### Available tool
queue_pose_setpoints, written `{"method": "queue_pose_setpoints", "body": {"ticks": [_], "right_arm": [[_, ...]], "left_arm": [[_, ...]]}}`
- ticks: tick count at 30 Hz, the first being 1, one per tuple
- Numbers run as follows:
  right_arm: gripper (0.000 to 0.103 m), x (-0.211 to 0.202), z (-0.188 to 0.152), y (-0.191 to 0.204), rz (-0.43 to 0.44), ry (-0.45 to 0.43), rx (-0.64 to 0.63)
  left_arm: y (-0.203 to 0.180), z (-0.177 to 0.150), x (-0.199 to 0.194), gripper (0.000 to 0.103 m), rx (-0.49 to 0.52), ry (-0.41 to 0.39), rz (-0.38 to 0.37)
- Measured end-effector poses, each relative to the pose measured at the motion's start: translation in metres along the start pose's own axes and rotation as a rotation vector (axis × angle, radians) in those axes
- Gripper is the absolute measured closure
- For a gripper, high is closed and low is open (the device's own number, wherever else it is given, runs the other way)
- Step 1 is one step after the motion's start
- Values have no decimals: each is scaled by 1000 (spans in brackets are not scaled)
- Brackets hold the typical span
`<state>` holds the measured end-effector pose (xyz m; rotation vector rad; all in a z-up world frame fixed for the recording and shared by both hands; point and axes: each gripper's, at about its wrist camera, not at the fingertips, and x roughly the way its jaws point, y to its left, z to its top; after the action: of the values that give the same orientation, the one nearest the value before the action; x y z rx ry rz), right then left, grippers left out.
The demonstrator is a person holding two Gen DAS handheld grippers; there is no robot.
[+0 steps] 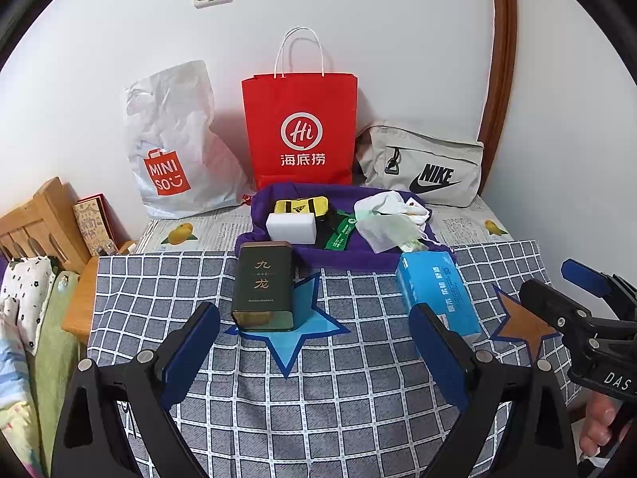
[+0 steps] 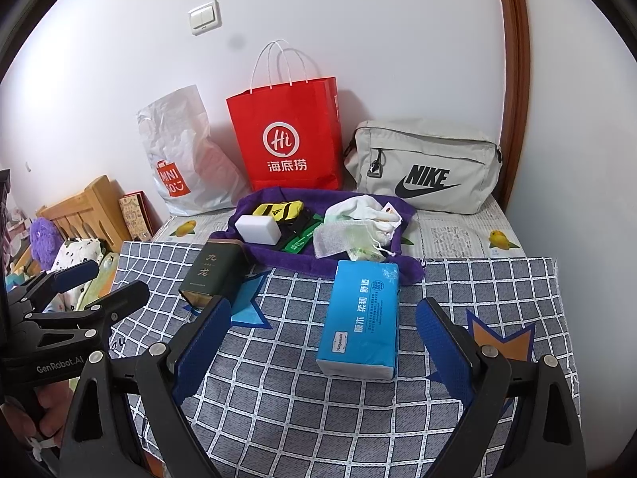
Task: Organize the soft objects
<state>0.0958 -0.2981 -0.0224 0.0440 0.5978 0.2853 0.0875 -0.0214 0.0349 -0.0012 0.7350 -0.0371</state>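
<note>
From my left wrist view, a dark green tin (image 1: pixel 264 285) stands just ahead of my left claw (image 1: pixel 314 352), and the blue tissue pack (image 1: pixel 436 290) lies beside its right finger. The claw is spread wide and empty.

From my right wrist view, the tissue pack (image 2: pixel 364 318) lies between my right claw's (image 2: pixel 322 344) parted, empty fingers; beyond it sits a purple cloth (image 2: pixel 318 263).

Bright, even indoor light; soft shadows; strong fisheye edge warp.
</note>
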Motion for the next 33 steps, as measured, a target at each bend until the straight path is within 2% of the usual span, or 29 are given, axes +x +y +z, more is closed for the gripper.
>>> {"method": "queue_pose_setpoints", "body": {"ticks": [33], "right_arm": [[10, 6, 1, 2, 2, 12, -14]], "left_arm": [[2, 2, 0, 7, -11, -1, 2]]}}
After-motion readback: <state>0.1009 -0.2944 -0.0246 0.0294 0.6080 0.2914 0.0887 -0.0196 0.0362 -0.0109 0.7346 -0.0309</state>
